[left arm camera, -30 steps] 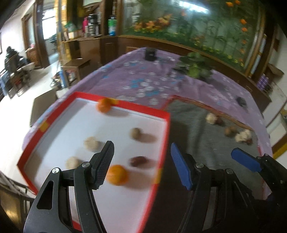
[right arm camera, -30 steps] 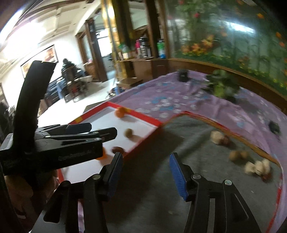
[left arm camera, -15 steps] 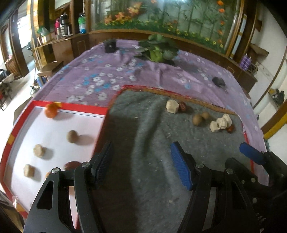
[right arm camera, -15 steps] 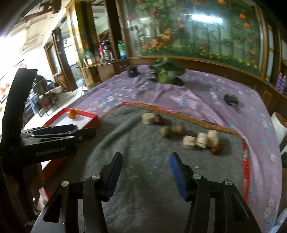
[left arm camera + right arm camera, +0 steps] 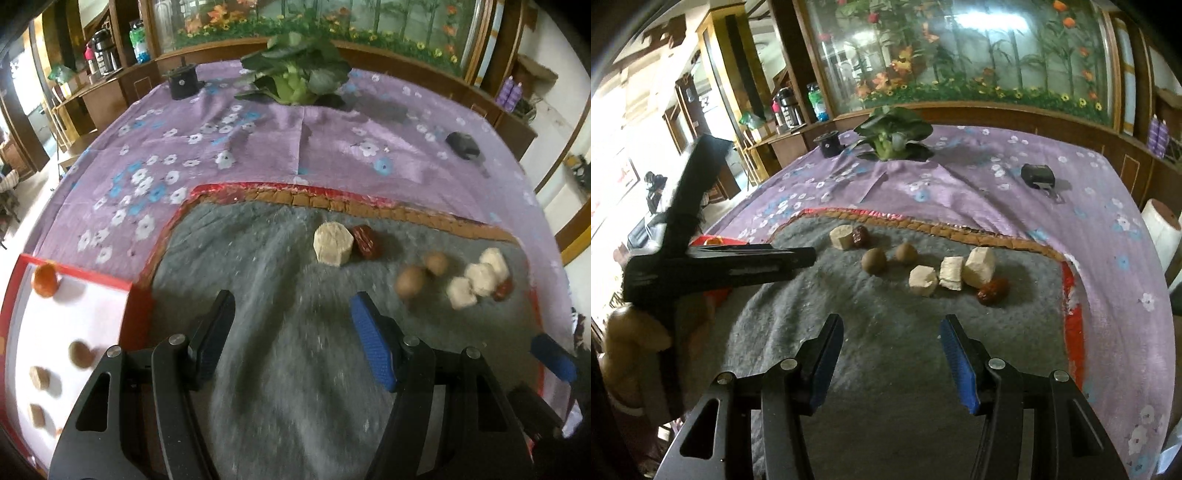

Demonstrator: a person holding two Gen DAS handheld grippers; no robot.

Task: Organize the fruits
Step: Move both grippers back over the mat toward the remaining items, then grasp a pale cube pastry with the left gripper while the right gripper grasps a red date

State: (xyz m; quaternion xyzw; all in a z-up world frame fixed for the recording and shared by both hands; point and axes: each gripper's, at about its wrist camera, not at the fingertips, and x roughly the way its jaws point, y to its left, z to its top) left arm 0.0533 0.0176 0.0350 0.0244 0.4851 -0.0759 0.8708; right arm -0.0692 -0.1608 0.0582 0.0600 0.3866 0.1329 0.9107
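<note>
On the grey mat (image 5: 288, 295) lie a pale chunk (image 5: 332, 243) beside a red date (image 5: 365, 242), two brown round fruits (image 5: 410, 282), a cluster of pale chunks (image 5: 476, 280) and another date (image 5: 504, 290). My left gripper (image 5: 295, 332) hangs open over bare mat, short of them. The red-rimmed white tray (image 5: 74, 314) at the left holds an orange (image 5: 45, 280), a brown fruit (image 5: 80, 354) and pale pieces. My right gripper (image 5: 892, 354) is open and empty, short of the pale chunks (image 5: 951, 273) and a date (image 5: 991, 290). The left gripper (image 5: 809, 258) shows side-on at the left.
A purple floral cloth (image 5: 258, 147) covers the table. At the back lie a leafy green vegetable (image 5: 295, 77), a small black box (image 5: 183, 83) and a black object (image 5: 461, 144). A white roll (image 5: 1160, 229) stands off the right edge.
Both grippers have swung right, from over the tray to over the grey mat. The mat's fruits are nearer and centred. Neither gripper's jaws have changed.
</note>
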